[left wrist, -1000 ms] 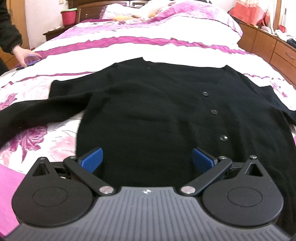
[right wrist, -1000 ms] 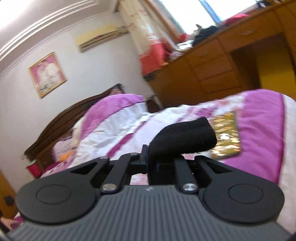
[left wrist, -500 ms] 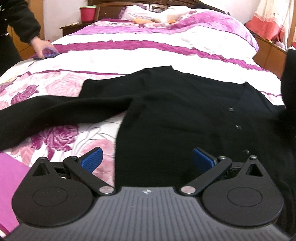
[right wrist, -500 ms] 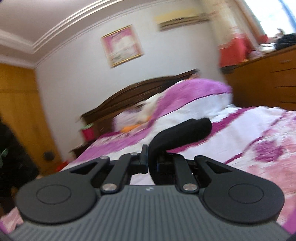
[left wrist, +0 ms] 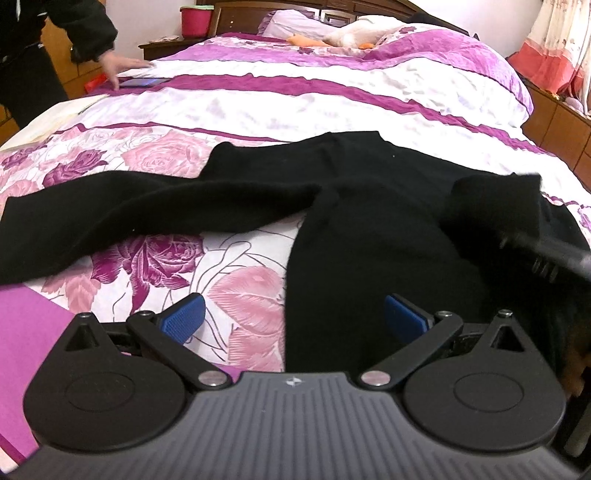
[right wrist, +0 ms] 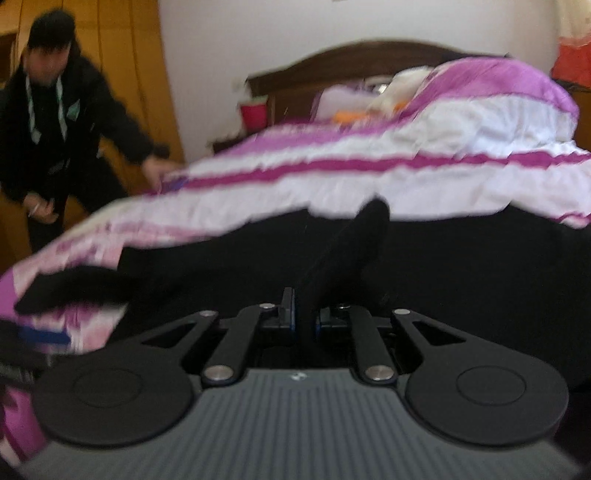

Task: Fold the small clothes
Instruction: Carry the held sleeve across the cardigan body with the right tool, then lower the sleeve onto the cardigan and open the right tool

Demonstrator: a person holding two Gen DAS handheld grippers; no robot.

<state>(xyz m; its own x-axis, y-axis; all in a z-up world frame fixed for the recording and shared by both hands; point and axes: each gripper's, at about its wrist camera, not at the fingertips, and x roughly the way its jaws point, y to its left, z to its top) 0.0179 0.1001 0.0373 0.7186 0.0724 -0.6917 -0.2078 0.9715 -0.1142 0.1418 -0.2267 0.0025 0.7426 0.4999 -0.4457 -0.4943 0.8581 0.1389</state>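
On the near half of the bed (left wrist: 295, 107): a black cardigan (left wrist: 369, 221), body lying flat, neckline toward the bed's headboard. One long sleeve (left wrist: 110, 221) stretched flat across the rose-print cover toward the bed's left edge in the left wrist view.

Above the near end of the bed: left gripper (left wrist: 293, 317), blue fingers (left wrist: 181, 319) spread wide, nothing between them, one over bare cover and the other over the cardigan's hem side. Not touching the cloth, as far as can be seen.

Over the bed's right side: right gripper (right wrist: 304, 317), fingers nearly together, having just been opening a little, pinching the raised sleeve end (right wrist: 351, 251). That cuff lifted clear of the bed and held above the cardigan's body, seen as a dark blurred roll (left wrist: 495, 206) in the left wrist view.

At the bed's far left edge: a person in a dark jacket (right wrist: 55, 122), bending, one hand (left wrist: 118, 68) laid on the cover beside a phone (left wrist: 142, 82). Near the bed's pillows: a soft toy (left wrist: 354, 35). Beside the bed's headboard: a red bucket (left wrist: 195, 20).
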